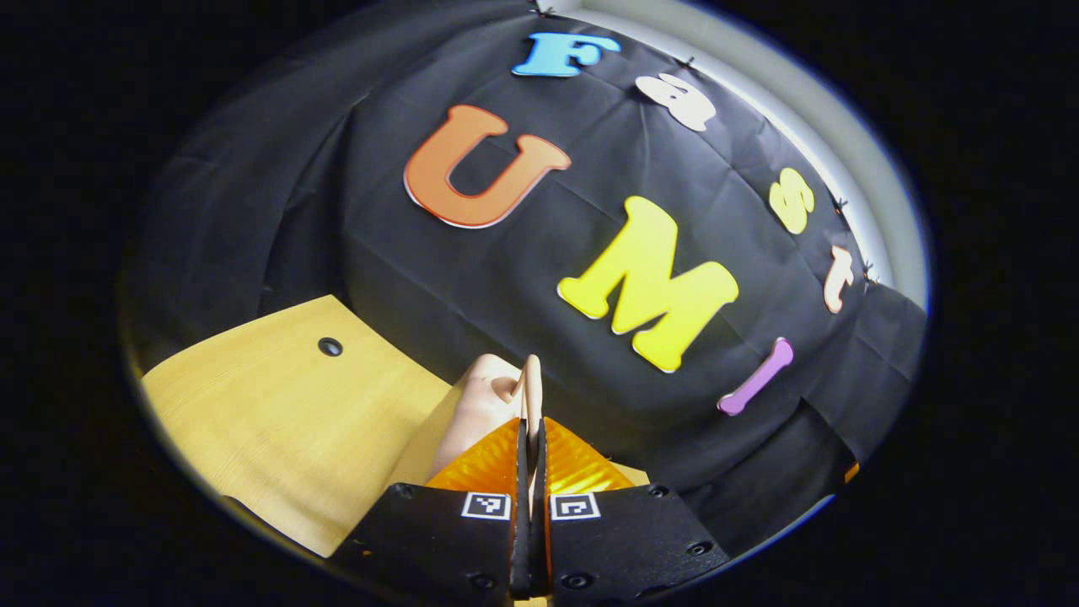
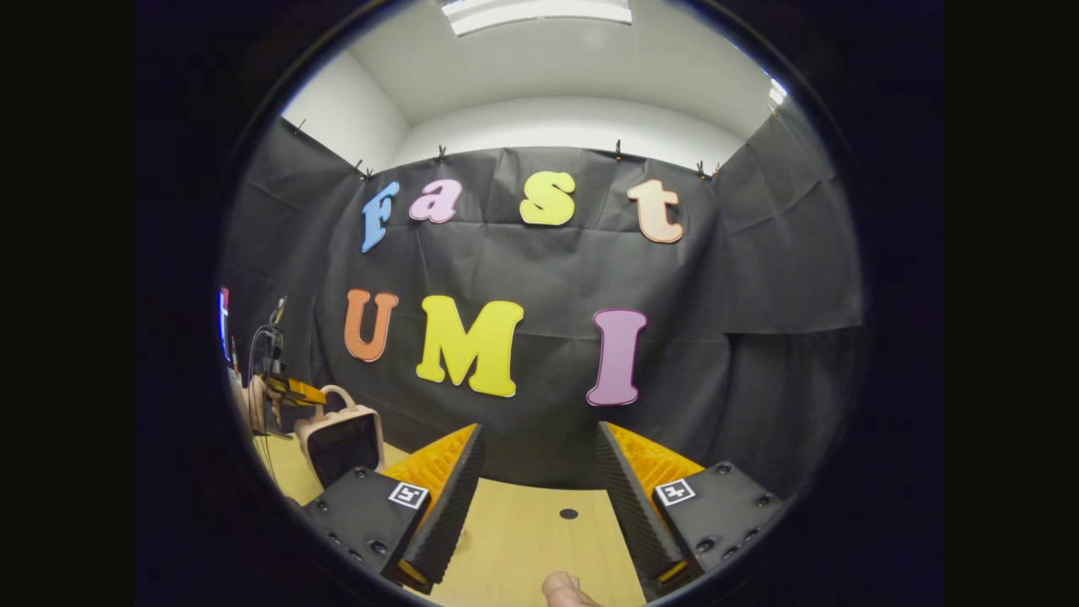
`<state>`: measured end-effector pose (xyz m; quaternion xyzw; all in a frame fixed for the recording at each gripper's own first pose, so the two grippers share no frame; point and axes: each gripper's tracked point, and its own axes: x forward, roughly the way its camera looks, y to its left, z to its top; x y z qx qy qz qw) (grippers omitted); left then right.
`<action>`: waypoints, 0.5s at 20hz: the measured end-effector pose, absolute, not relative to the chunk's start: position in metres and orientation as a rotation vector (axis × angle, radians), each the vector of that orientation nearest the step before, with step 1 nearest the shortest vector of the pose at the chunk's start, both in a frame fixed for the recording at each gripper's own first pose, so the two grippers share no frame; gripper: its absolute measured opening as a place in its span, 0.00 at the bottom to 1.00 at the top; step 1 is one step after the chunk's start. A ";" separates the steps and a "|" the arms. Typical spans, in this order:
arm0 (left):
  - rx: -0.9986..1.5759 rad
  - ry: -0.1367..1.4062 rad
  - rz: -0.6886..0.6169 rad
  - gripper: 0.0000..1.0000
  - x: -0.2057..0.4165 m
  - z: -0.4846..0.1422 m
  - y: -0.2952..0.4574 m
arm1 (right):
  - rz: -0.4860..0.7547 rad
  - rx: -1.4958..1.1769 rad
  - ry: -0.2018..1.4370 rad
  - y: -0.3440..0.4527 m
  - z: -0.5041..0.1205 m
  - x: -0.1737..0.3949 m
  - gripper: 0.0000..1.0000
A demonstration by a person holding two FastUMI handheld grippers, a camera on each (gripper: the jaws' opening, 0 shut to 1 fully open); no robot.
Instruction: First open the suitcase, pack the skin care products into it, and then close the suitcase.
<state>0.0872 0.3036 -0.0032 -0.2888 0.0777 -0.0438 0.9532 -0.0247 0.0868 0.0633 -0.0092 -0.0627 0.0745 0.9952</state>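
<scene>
A small beige suitcase [image 2: 341, 438] stands at the far left of the wooden table in the right gripper view, its dark inside facing me and its handle on top. My left gripper [image 2: 291, 389] reaches it from the left, with a hand behind it. In the left gripper view my left gripper [image 1: 531, 426] is shut on a thin beige edge of the suitcase [image 1: 485, 405], which sticks up between the fingers. My right gripper [image 2: 539, 430] hangs open over the table with nothing between its fingers. A small beige rounded thing [image 2: 566, 586] peeks in at the bottom edge; I cannot tell what it is.
The light wooden table [image 1: 278, 421] has a small dark hole [image 2: 569, 512] in its top, seen also as the hole [image 1: 330, 346] in the left gripper view. Black cloth walls close the back and sides. Cables and a stand [image 2: 268, 346] rise at the far left.
</scene>
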 end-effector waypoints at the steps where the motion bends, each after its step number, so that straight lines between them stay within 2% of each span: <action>1: -0.576 0.171 -0.116 0.03 0.088 -0.004 0.286 | 0.151 -0.012 -0.119 0.084 0.061 -0.025 0.79; 4: -0.562 0.200 -0.160 0.04 0.088 -0.009 0.245 | 0.144 -0.001 -0.103 0.074 0.056 -0.027 0.77; 10: -0.514 0.237 -0.204 0.04 0.090 -0.035 0.184 | 0.122 -0.013 -0.083 0.057 0.046 -0.027 0.79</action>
